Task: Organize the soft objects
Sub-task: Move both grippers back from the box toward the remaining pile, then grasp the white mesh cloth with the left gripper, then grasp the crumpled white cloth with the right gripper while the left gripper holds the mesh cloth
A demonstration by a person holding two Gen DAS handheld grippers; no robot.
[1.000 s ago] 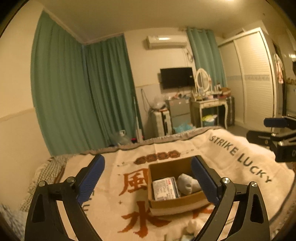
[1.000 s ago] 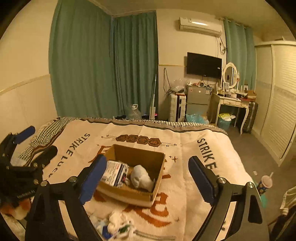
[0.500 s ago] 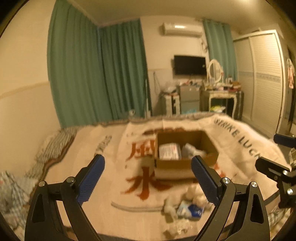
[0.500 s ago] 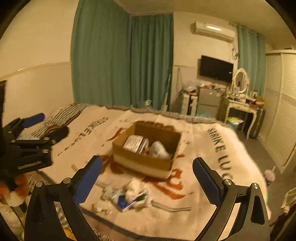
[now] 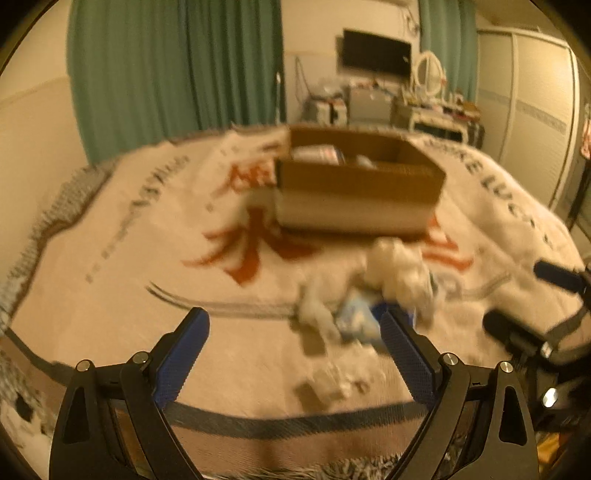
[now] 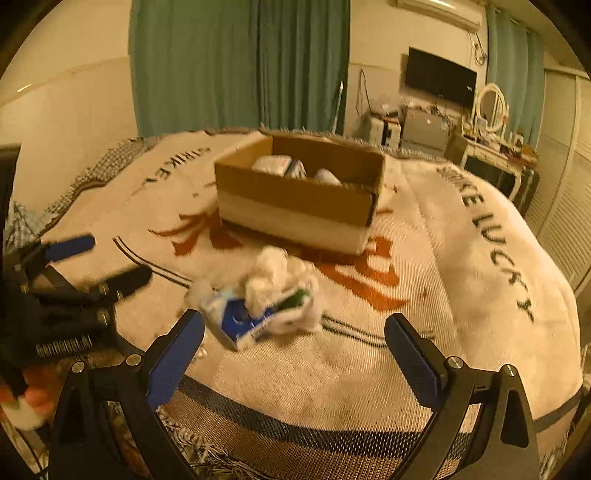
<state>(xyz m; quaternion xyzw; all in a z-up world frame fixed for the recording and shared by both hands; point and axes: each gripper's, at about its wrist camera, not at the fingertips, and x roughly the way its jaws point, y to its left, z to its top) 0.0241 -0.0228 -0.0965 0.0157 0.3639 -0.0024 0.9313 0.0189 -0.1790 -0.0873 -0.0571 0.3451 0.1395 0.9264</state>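
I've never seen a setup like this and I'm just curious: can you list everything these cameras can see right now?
Cardboard box: one, brown, open, on the blanket; white packets inside.
Pile of soft things: one heap, white with a blue and white pack, on the blanket in front of the box.
Blanket: one, cream with red characters and black lettering, covering the bed.
Curtains: green, on the far wall.
TV: one, black, wall-mounted.
Air conditioner: one, white, above the TV.
Dressing table: one, white, with an oval mirror.
Wardrobe: white, slatted doors, at right.
Left gripper: black with blue pads, open, empty.
Right gripper: same, open, empty.
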